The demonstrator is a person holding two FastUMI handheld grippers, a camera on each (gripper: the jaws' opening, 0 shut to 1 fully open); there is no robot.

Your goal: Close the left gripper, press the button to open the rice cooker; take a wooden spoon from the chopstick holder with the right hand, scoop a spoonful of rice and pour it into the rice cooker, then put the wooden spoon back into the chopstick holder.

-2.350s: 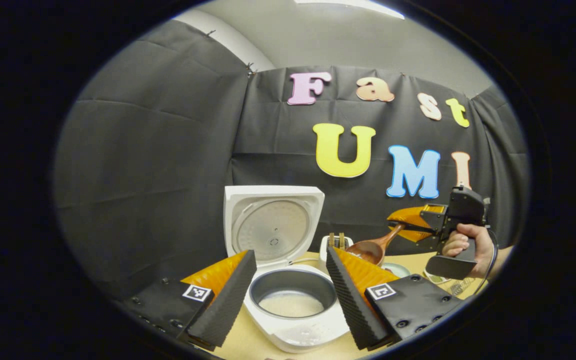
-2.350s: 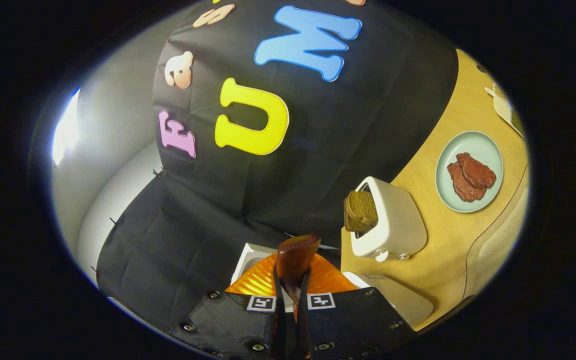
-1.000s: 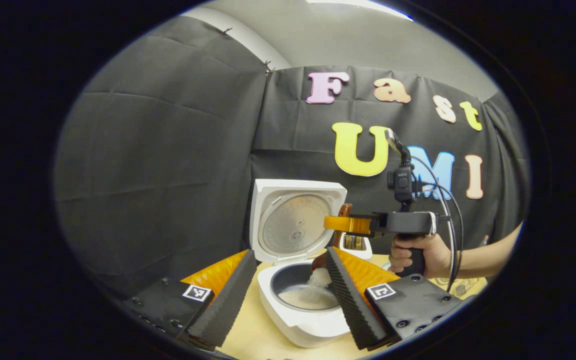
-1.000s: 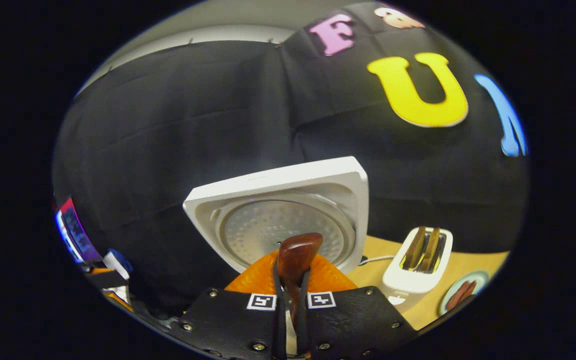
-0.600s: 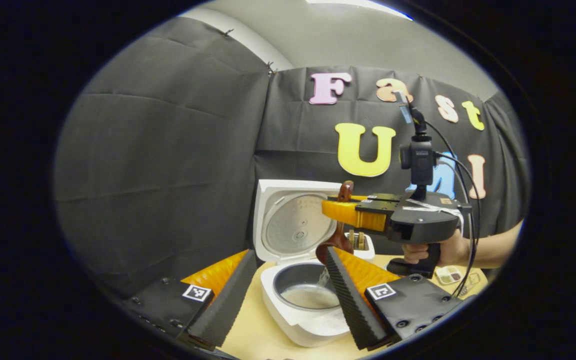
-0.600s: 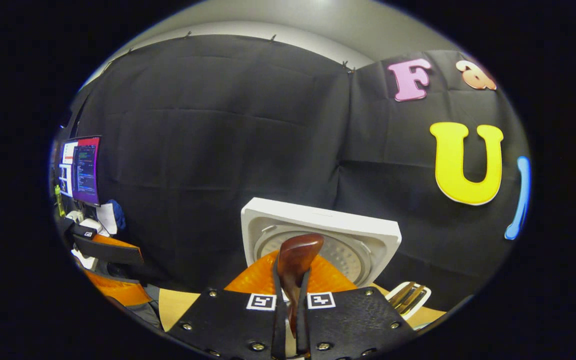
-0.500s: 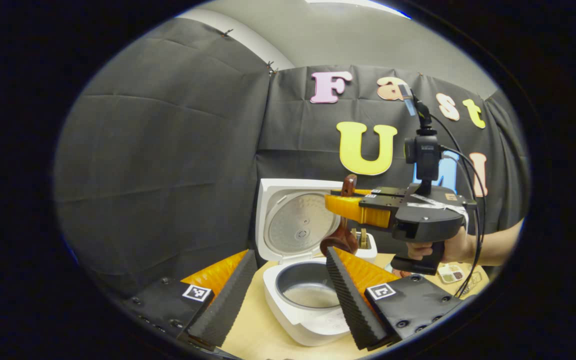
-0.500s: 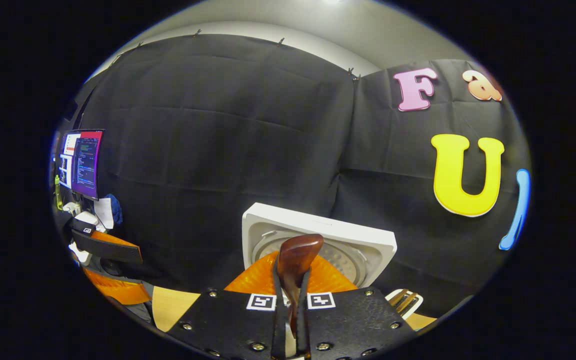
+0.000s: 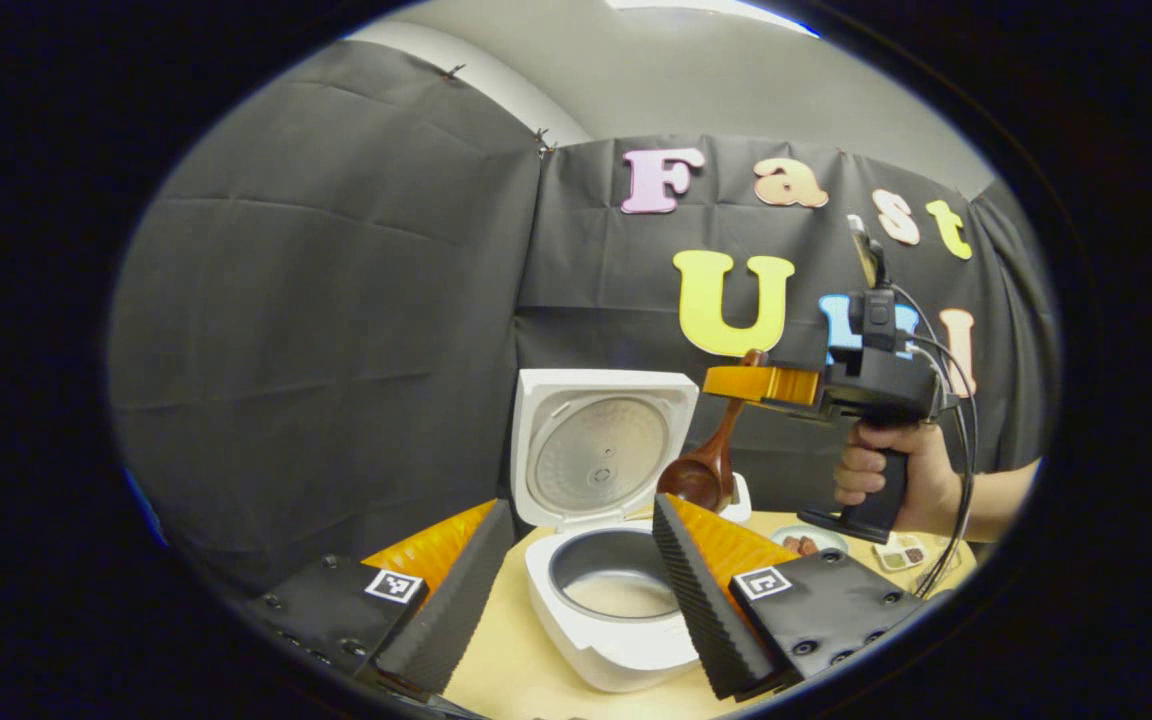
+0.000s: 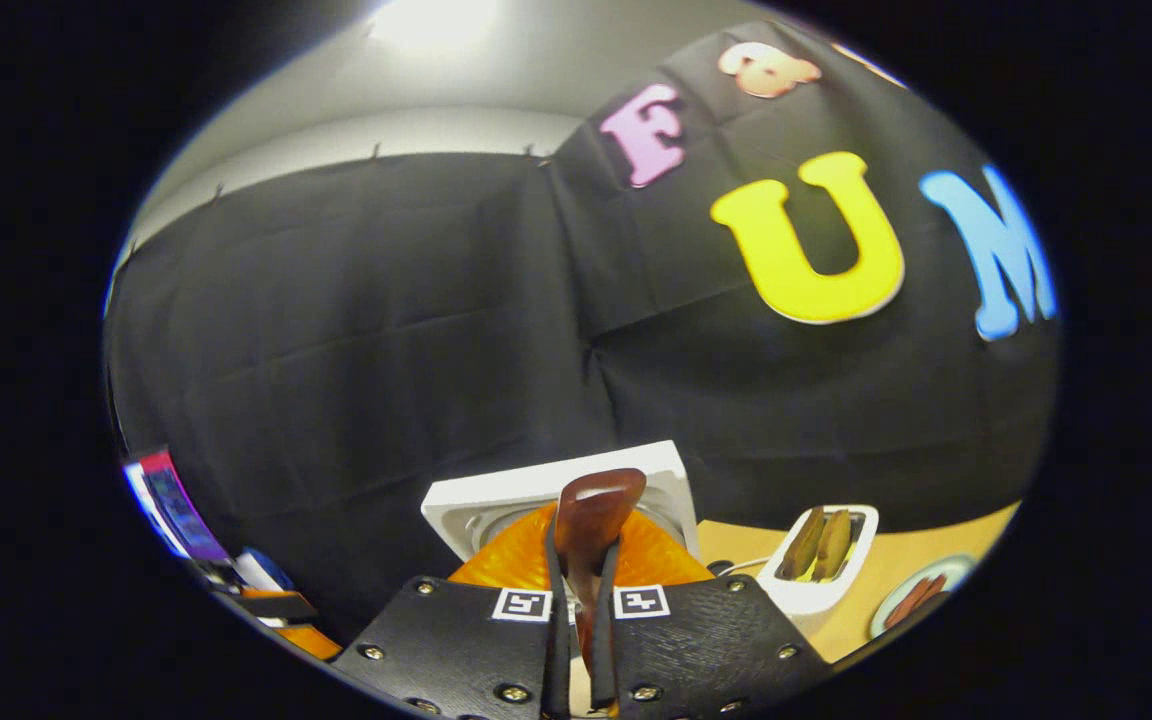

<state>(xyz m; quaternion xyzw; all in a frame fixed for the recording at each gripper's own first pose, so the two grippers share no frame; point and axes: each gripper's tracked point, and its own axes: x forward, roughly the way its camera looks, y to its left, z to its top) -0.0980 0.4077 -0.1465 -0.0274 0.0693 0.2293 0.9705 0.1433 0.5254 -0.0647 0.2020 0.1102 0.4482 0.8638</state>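
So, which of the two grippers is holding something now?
The right gripper: its fingers clamp the wooden spoon by the handle. The left gripper stands open, holding nothing.

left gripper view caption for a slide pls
Right gripper holds the wooden spoon above the open rice cooker.

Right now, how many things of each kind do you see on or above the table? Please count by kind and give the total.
Rice cooker, lid open: 1
Wooden spoon, held in the right gripper: 1
Toaster with bread: 1
Plate with brown food: 1
Small dish: 1
Total: 5
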